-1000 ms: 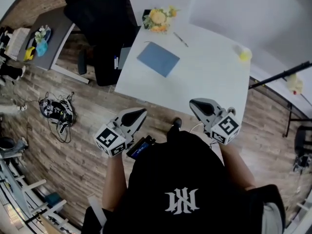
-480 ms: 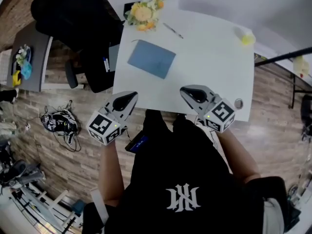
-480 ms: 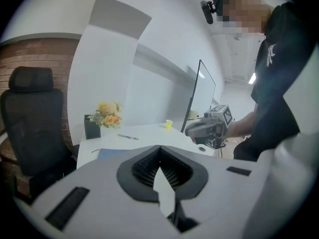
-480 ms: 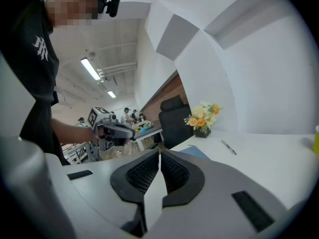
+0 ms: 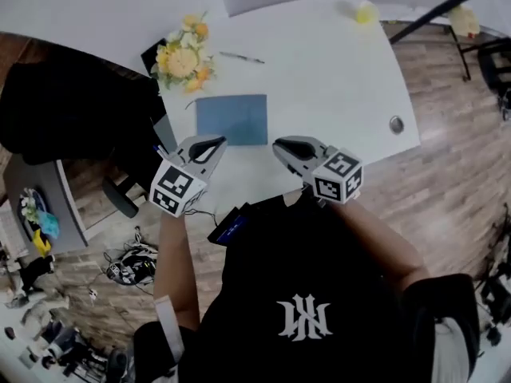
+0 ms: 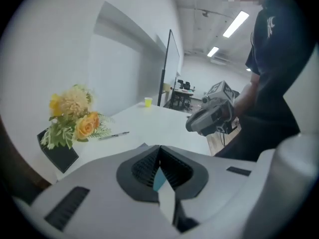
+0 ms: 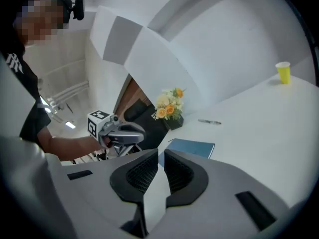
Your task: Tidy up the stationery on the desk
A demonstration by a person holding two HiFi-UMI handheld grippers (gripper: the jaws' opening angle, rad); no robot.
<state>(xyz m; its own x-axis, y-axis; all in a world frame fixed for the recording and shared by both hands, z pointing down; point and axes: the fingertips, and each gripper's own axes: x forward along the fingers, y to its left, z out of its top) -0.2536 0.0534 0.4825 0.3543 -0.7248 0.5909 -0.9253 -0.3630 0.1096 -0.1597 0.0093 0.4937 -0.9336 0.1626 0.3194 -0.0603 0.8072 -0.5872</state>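
Note:
A blue notebook [image 5: 231, 120] lies flat on the white desk [image 5: 319, 78], with a pen [image 5: 242, 57] beyond it, beside a flower arrangement [image 5: 182, 58]. My left gripper [image 5: 209, 146] hovers over the notebook's near left corner, its jaws shut and empty. My right gripper [image 5: 287, 146] hangs just right of the notebook, jaws closed to a thin slit with nothing between them. In the right gripper view the notebook [image 7: 192, 147] and pen [image 7: 209, 122] lie ahead of the right gripper [image 7: 160, 153]. In the left gripper view the left gripper [image 6: 159, 151] faces the pen [image 6: 113, 135].
A yellow cup [image 5: 366, 12] stands at the desk's far right corner, and a round grommet [image 5: 397, 124] sits near the right edge. A black office chair [image 5: 72, 110] is left of the desk. Cables and clutter lie on the wooden floor [image 5: 132, 266] at lower left.
The person has stepped up to the desk and turned. Both grippers have moved forward from the desk's near edge to hover beside the blue notebook.

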